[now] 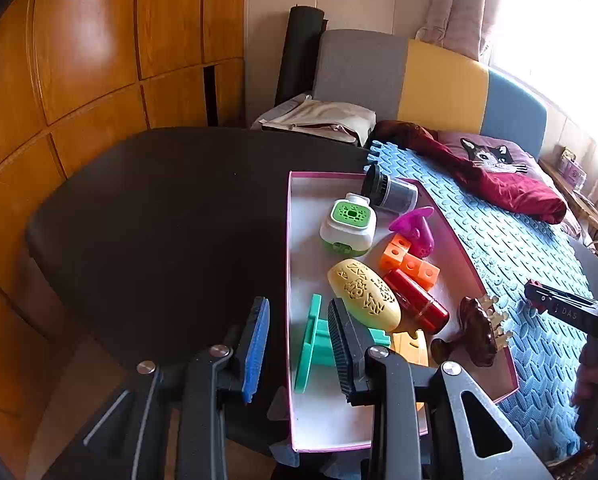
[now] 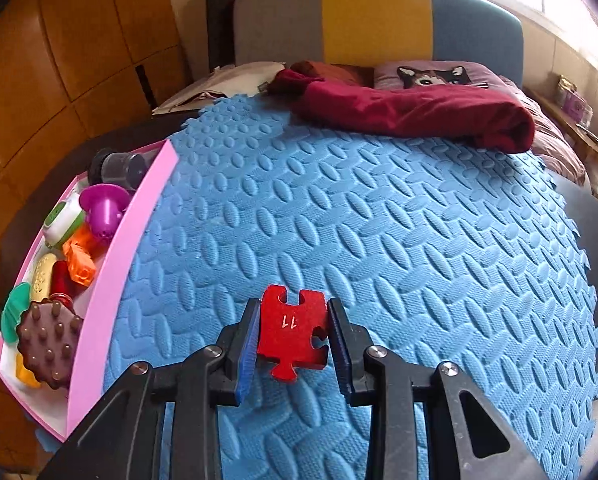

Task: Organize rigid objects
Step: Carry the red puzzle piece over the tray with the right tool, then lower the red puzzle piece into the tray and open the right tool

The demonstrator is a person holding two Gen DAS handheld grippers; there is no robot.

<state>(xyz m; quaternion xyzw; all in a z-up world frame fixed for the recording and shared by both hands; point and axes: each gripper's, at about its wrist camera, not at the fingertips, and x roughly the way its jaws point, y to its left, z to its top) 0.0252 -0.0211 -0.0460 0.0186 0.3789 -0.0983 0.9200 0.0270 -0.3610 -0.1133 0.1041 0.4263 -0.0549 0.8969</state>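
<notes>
Right gripper [image 2: 293,330] has its jaws closed on the flat red jigsaw-shaped piece marked 11 [image 2: 293,326], pinched by its two side edges and held just above the blue embossed foam mat [image 2: 379,220]; can't tell if the bottom tab touches the mat. Left gripper [image 1: 299,340] is open and empty, jaws straddling the near-left wall of the shallow pink-rimmed white tray [image 1: 299,248], one finger over the dark table [image 1: 159,220], the other inside above the teal plastic stand [image 1: 313,344].

Tray holds the yellow perforated oval case [image 1: 365,294], red glossy cylinder [image 1: 417,300], orange cube blocks [image 1: 409,260], magenta funnel-shaped toy [image 1: 415,230], white-and-green boxy gadget [image 1: 349,226], grey clear-bodied jar with black cap [image 1: 389,192], brown knobbed massage brush [image 1: 479,330] and an orange piece [image 1: 409,344] that's mostly hidden.

Risks, as I judge them: the grip is on thin edges only, so the piece could twist or slip out on the carry to the tray. The tray is crowded, so a drop may land on the brush or cylinder and bounce out. The left finger sits inside the tray and could knock the teal stand or drag the wall.

Views: only the right wrist shows the red piece and its grip. Only the left shows the free tray floor at the near end, the dark table and the full layout; the right gripper shows there only as a dark body at the right edge
</notes>
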